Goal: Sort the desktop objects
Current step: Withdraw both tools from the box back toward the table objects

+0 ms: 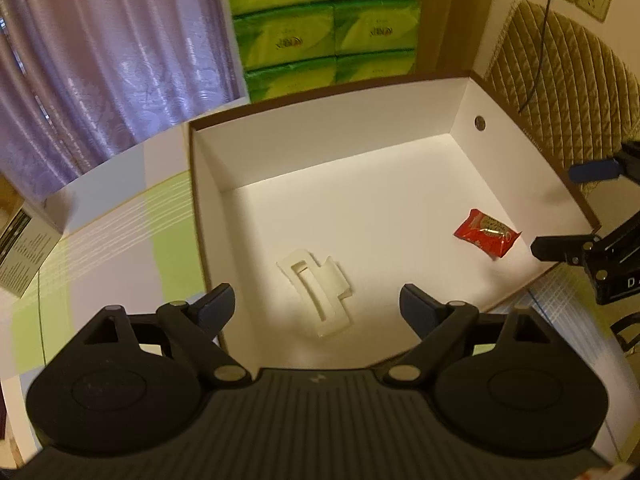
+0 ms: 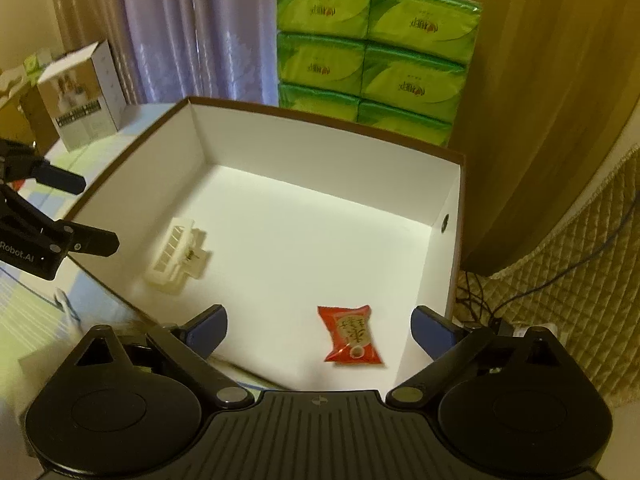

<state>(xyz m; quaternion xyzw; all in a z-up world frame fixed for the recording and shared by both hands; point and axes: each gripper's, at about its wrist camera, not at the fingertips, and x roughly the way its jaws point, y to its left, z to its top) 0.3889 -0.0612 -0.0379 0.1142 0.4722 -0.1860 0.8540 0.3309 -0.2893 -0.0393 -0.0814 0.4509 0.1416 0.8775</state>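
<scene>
A white-lined cardboard box [image 1: 456, 100] [image 2: 450, 200] with a brown rim holds two items. A cream hair claw clip [image 1: 318, 294] [image 2: 176, 254] lies on the box floor near its front left. A red snack packet [image 1: 488, 233] [image 2: 350, 334] lies near the right wall. My left gripper [image 1: 318, 306] hovers open just above the clip, nothing between its fingers. My right gripper [image 2: 320, 328] hangs open over the packet, holding nothing. Each gripper shows at the edge of the other's view: the right gripper [image 1: 560, 208] and the left gripper [image 2: 90, 216].
A stack of green tissue packs [image 1: 328, 20] [image 2: 376, 52] stands behind the box. A small printed carton [image 2: 80, 100] [image 1: 24, 248] sits at the left on the striped tablecloth [image 1: 120, 232]. Purple curtains hang behind; a quilted chair back [image 1: 560, 92] and cables are at the right.
</scene>
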